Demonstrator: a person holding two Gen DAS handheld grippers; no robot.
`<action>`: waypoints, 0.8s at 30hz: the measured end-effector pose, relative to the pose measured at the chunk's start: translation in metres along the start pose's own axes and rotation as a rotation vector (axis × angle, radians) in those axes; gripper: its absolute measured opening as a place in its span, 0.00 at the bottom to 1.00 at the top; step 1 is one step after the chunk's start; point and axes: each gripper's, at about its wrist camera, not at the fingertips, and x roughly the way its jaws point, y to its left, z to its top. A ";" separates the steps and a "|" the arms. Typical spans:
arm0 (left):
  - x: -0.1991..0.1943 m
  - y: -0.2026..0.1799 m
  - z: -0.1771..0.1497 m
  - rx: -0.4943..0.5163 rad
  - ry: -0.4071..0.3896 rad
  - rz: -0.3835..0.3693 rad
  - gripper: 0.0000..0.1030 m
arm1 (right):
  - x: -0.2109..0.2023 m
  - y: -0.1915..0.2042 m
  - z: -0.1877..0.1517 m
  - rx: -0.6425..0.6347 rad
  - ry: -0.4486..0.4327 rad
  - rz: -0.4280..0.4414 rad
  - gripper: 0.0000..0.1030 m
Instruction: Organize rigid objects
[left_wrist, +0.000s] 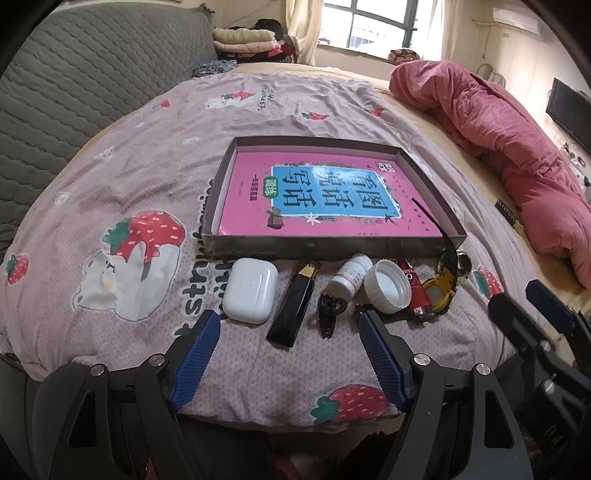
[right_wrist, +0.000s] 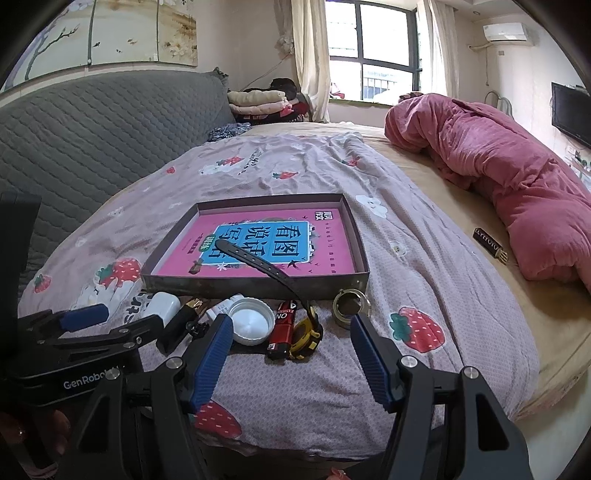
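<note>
1. Both empty: left gripper (left_wrist: 288, 325) spread, right gripper (right_wrist: 291, 328) spread, hovering at near edge of bed (left_wrist: 122, 177).
2. Tray (left_wrist: 221, 177) at bed centre; pink book (left_wrist: 332, 192) inside; watch (right_wrist: 303, 332) strap draped over near right rim.
3. Lined up loose just near of tray: earbud case (left_wrist: 251, 290), black tube (left_wrist: 295, 306), hair clip (left_wrist: 328, 310), pill bottle (left_wrist: 349, 275), white lid (left_wrist: 388, 286), red lighter (right_wrist: 282, 328), round tin (right_wrist: 349, 304).
4. Judged barely begun; whole row left to sort.

The left tool (left_wrist: 288, 325) and the right tool (right_wrist: 291, 328) hover side by side, each with its 2 blue-padded fingers (left_wrist: 201, 354) spread wide (nothing between them).
</note>
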 end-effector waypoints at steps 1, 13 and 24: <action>0.001 0.001 0.000 -0.003 0.006 0.000 0.76 | 0.001 -0.002 0.000 0.005 0.001 0.001 0.63; 0.012 0.018 -0.002 -0.038 0.037 -0.001 0.76 | 0.002 -0.012 0.002 0.035 0.000 -0.004 0.63; 0.023 0.020 -0.003 -0.036 0.075 -0.042 0.76 | 0.006 -0.019 0.003 0.017 -0.014 -0.030 0.63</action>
